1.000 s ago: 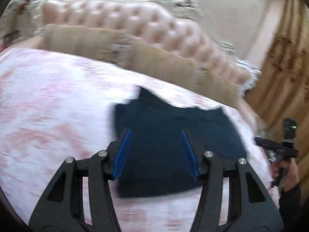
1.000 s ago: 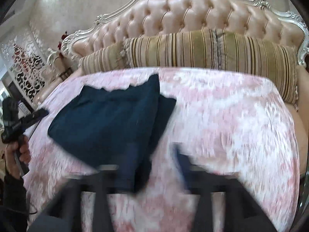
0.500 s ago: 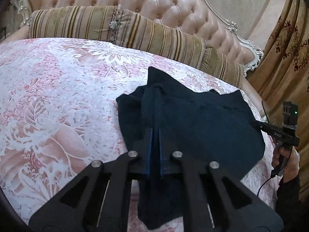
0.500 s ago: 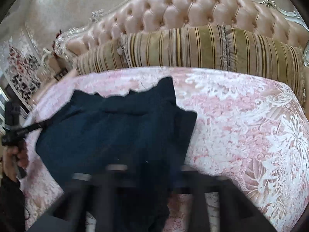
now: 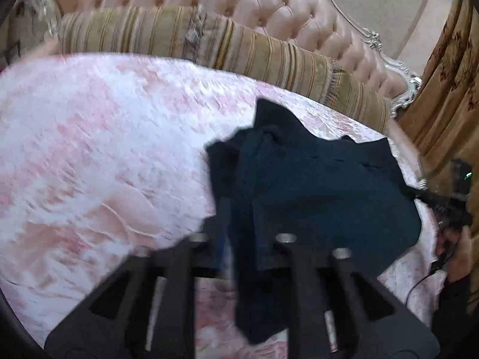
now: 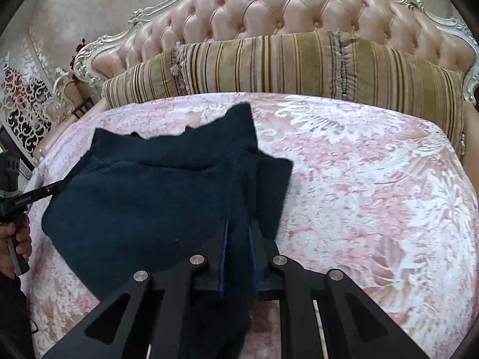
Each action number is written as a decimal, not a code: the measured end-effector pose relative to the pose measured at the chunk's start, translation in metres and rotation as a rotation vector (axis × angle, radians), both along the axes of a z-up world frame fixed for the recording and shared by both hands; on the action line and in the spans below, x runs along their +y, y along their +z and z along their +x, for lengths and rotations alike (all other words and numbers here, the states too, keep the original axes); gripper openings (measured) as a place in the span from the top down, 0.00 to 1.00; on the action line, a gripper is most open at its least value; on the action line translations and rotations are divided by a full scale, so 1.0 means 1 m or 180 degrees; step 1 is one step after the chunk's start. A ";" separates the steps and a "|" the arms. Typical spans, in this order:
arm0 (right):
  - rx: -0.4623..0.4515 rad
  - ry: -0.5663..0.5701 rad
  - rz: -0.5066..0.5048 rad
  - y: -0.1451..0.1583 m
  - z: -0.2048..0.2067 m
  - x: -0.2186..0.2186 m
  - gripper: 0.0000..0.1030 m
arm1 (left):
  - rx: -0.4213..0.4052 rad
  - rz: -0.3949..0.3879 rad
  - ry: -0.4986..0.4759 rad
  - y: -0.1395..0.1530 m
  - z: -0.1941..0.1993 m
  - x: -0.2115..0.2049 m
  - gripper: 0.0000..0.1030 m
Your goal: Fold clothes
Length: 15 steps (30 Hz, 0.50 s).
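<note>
1. The left wrist view is motion-blurred: the left gripper (image 5: 241, 233) has a fold of the dark garment (image 5: 314, 197) between its opening jaws; contact is unclear.
2. The right wrist view is sharp: the right gripper (image 6: 238, 249) pinches a fold of the garment (image 6: 143, 197), whose lower end is cut off at 6 o'clock.
3. The garment lies on the pink bedspread (image 6: 374, 197), at 9 o'clock of it.

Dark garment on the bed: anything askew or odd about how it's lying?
Yes. The dark garment lies skewed on the pink bedspread, its edge bunched into a ridge where the right tool pinches it. One corner pokes toward the striped pillow.
</note>
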State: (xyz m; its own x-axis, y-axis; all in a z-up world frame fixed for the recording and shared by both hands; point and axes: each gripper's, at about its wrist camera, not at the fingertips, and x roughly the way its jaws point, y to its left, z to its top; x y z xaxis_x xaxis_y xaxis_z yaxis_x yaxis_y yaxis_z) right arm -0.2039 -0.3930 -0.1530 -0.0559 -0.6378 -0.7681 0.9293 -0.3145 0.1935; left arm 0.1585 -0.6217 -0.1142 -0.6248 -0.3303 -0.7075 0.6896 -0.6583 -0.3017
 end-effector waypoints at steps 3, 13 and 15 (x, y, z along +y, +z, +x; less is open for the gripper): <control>0.0080 -0.0071 -0.0061 0.014 -0.007 0.003 0.81 | 0.0123 -0.0242 -0.0037 0.018 0.000 -0.004 0.66; 0.0025 -0.0017 0.0024 -0.002 -0.010 -0.051 0.48 | -0.0171 -0.0134 -0.0379 -0.008 -0.058 -0.035 0.62; 0.0082 -0.0001 0.0071 -0.008 -0.007 -0.056 0.48 | -0.0263 -0.0148 -0.0371 -0.010 -0.061 -0.034 0.83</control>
State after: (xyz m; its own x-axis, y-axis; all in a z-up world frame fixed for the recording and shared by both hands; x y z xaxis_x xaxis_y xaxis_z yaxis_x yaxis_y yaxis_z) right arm -0.2107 -0.4490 -0.1614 -0.0760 -0.6204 -0.7806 0.9339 -0.3186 0.1624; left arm 0.0976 -0.6559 -0.1238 -0.6010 -0.2927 -0.7437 0.6290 -0.7472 -0.2143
